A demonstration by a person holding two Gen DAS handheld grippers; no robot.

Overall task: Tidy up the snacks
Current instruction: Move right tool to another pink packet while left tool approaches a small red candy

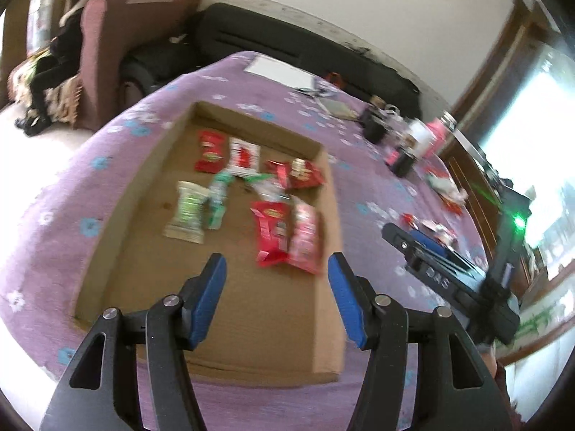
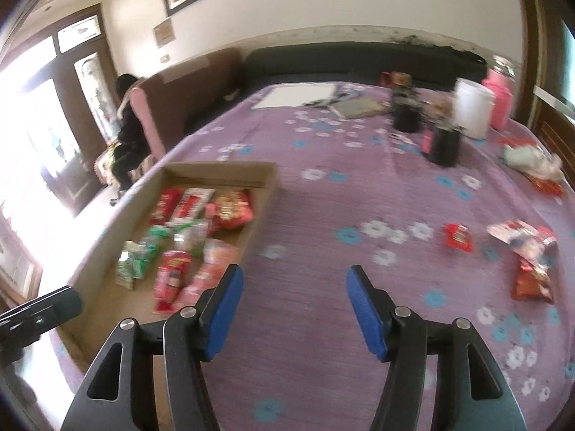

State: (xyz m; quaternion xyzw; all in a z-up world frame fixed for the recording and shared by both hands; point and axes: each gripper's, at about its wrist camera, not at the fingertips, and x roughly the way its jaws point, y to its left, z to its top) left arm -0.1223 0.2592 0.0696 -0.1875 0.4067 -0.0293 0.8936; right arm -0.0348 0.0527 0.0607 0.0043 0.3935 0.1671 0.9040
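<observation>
A shallow cardboard box [image 1: 251,323] lies on the purple flowered tablecloth and holds several red, white and green snack packets [image 1: 276,233]. My left gripper [image 1: 276,298] is open and empty, above the box's near end. My right gripper [image 2: 294,309] is open and empty over bare cloth, right of the box [image 2: 266,179]. Loose red snack packets lie on the cloth at the right: a small red one [image 2: 458,237] and a pile [image 2: 532,262]. The right gripper's body also shows in the left wrist view [image 1: 449,269].
At the table's far side stand two black cups [image 2: 444,143], a white container [image 2: 472,107], a pink bottle [image 2: 499,100], papers [image 2: 298,95] and a crumpled bag [image 2: 532,161]. A dark sofa [image 2: 359,61] and a pink armchair [image 1: 100,54] with a seated person are behind.
</observation>
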